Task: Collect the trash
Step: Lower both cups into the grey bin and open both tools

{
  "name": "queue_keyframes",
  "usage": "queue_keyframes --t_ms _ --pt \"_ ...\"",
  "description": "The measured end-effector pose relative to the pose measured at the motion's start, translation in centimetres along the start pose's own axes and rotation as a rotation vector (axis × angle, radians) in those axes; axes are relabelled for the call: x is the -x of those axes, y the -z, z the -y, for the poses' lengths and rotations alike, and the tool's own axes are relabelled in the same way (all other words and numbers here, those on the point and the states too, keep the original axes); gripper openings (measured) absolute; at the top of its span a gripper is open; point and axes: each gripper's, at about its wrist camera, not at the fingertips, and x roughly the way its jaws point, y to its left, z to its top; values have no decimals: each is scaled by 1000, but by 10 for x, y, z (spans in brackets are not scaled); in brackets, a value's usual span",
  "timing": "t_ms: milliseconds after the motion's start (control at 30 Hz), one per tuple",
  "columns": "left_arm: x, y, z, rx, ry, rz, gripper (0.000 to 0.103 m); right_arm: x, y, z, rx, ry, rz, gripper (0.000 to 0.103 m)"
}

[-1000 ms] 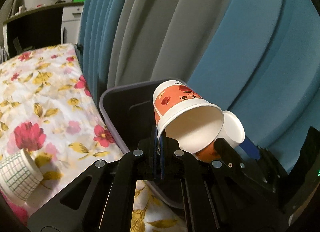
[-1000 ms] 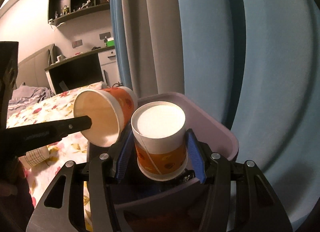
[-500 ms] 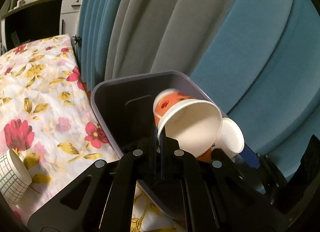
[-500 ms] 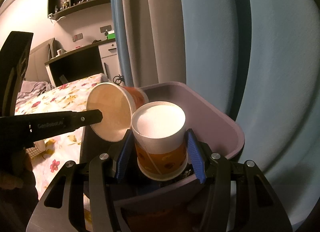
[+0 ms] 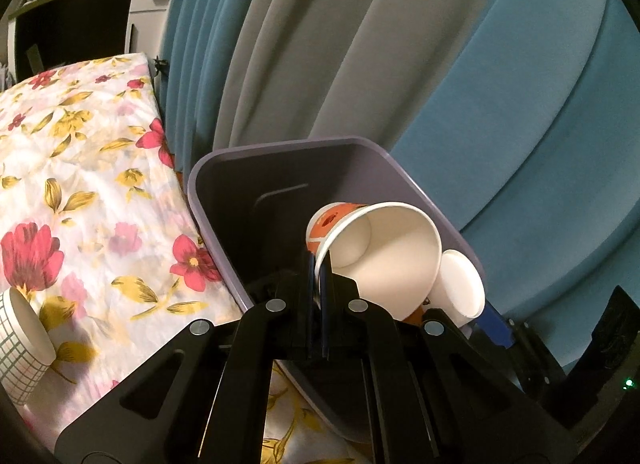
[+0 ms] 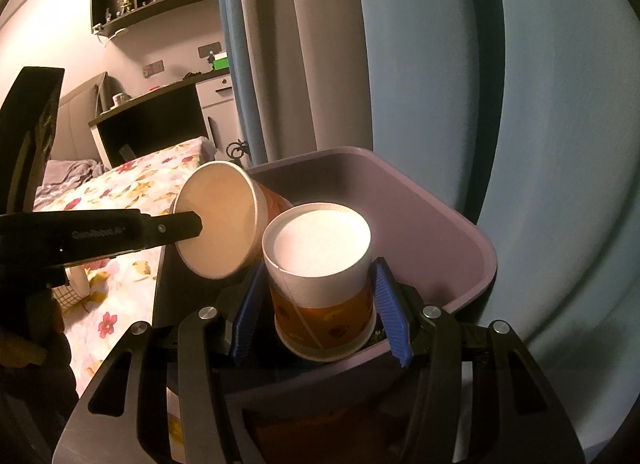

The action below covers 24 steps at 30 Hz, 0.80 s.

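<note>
Two sets of tongs hold paper cups over a purple bin (image 5: 280,155) standing against blue and grey curtains (image 5: 360,43) at the edge of a bed with a floral sheet (image 5: 80,167). The left tongs (image 5: 318,288) are clenched on the rim of an orange-printed cup (image 5: 376,260), which lies tipped on its side above the bin's opening, its mouth facing the camera. The right tongs (image 6: 320,308) grasp a second orange cup (image 6: 320,284) by its sides between blue pads (image 6: 390,312), bottom end towards the lens, just beside the first cup (image 6: 224,219) and likewise above the bin (image 6: 440,215). A white cup with a green grid pattern (image 5: 20,344) lies on its side on the bed, well apart from the bin.
</note>
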Motion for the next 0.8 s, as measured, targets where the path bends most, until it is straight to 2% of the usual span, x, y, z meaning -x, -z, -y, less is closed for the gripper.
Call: queue_keyframes --t_ms 333,433,500,667,700,767,800 --pt "-2 -1 -2 11 -10 -2 2 -5 4 -5 8 -11 -24 54" --pt "-2 -2 -4 13 -8 -7 6 -8 3 -5 12 -12 -31 54" --pt "-1 -2 -5 16 -11 -7 12 -9 3 -5 11 -12 -35 54" --pt "6 0 -9 26 -24 24 52 -11 4 -7 10 -14 -50 54" --pt "9 1 -9 30 -32 30 56 -11 4 -7 9 -13 -50 55" --pt "16 1 -10 37 -46 48 71 -12 4 -6 4 -14 -51 60" --pt "20 1 -11 38 -51 63 73 -12 4 -6 1 -16 -52 61"
